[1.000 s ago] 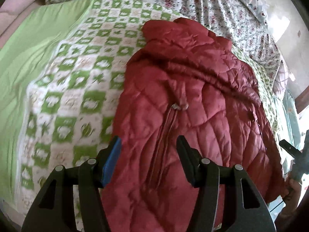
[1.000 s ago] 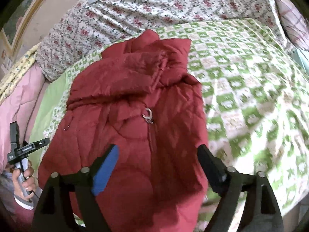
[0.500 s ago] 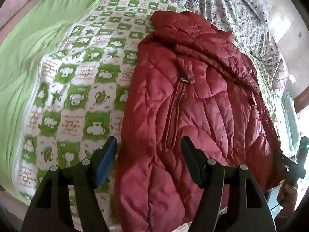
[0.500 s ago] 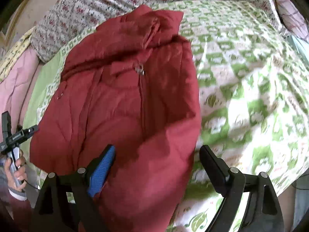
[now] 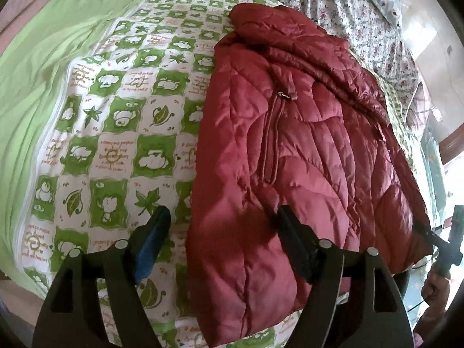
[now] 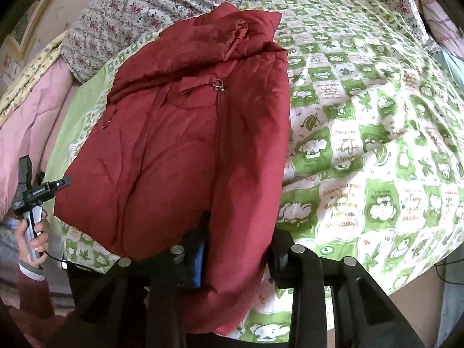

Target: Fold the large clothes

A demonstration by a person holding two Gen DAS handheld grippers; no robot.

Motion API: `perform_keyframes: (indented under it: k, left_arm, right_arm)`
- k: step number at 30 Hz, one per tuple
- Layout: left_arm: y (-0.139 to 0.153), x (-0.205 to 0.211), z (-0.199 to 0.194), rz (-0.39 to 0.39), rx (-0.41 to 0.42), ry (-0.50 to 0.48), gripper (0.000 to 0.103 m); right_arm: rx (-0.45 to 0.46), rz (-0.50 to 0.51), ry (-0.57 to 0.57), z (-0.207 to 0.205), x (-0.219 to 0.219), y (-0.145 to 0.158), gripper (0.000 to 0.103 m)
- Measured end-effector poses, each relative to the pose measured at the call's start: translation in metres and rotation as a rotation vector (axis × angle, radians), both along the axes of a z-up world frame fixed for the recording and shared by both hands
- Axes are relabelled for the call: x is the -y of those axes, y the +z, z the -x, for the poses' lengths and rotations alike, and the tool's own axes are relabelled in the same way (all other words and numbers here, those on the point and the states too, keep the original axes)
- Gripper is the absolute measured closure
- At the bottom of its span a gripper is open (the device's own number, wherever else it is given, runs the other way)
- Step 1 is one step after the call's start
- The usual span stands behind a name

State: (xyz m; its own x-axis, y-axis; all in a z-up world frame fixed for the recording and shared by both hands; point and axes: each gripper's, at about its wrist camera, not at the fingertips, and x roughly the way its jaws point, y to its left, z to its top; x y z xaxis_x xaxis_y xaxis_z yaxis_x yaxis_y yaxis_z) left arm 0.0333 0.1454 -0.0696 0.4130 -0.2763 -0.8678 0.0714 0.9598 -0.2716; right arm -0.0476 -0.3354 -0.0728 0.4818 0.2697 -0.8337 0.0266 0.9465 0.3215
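red quilted jacket (image 5: pixel 304 150) flat on green-and-white checked quilt (image 5: pixel 116 121), zipped, hem hanging over near bed edge. sleeves seemingly tucked in (hard to confirm); lengthwise fold apparently not yet made, so roughly early-to-middle. right gripper (image 6: pixel 235 256) clenched on hem near zipper line. left gripper (image 5: pixel 220 232) spread wide, straddling left hem side, gripping nothing. floral sheet (image 6: pixel 162 3) bunched at far end, pink bedding (image 6: pixel 32 121) to one side. bright, probably a window beyond right edge.

Red quilted jacket (image 6: pixel 185 133) hem hides right gripper (image 6: pixel 232 249) fingertips; jacket's sleeves not visible, bed (image 5: pixel 116 133) edges cropped.
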Motion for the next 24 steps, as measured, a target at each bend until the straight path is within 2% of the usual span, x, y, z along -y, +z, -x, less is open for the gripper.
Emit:
perform_keyframes:
  k: [5,9,12,14,16,18,21,24]
  left_arm:
    - [-0.009,0.002,0.003,0.035,-0.023,-0.038,0.027]
    - [-0.014,0.010,0.006,0.055,-0.025,-0.074,0.027]
    - [-0.017,0.016,0.009,0.060,-0.023,-0.092,0.028]
    - [-0.016,0.018,0.012,0.061,-0.008,-0.104,0.039]
    - [-0.014,0.019,0.014,0.069,0.001,-0.121,0.060]
    - [-0.011,0.021,0.016,0.081,0.011,-0.139,0.073]
    - [-0.005,0.023,0.020,0.080,0.033,-0.149,0.080]
    - [0.003,0.024,0.021,0.089,0.051,-0.144,0.082]
  right_arm:
    - [0.009,-0.044,-0.014,0.001,0.002,-0.001,0.063]
    - [0.016,-0.090,-0.005,0.003,-0.001,-0.004,0.046]
    - [0.023,-0.075,0.004,0.005,-0.005,-0.004,0.046]
    - [0.026,-0.065,0.010,0.005,-0.006,-0.003,0.046]
    - [0.029,-0.050,0.021,0.005,-0.008,-0.003,0.047]
    - [0.033,-0.050,0.030,0.006,-0.010,-0.003,0.055]
    - [0.054,-0.066,0.033,0.008,-0.008,-0.001,0.065]
    - [0.081,-0.113,0.024,0.009,-0.003,0.002,0.070]
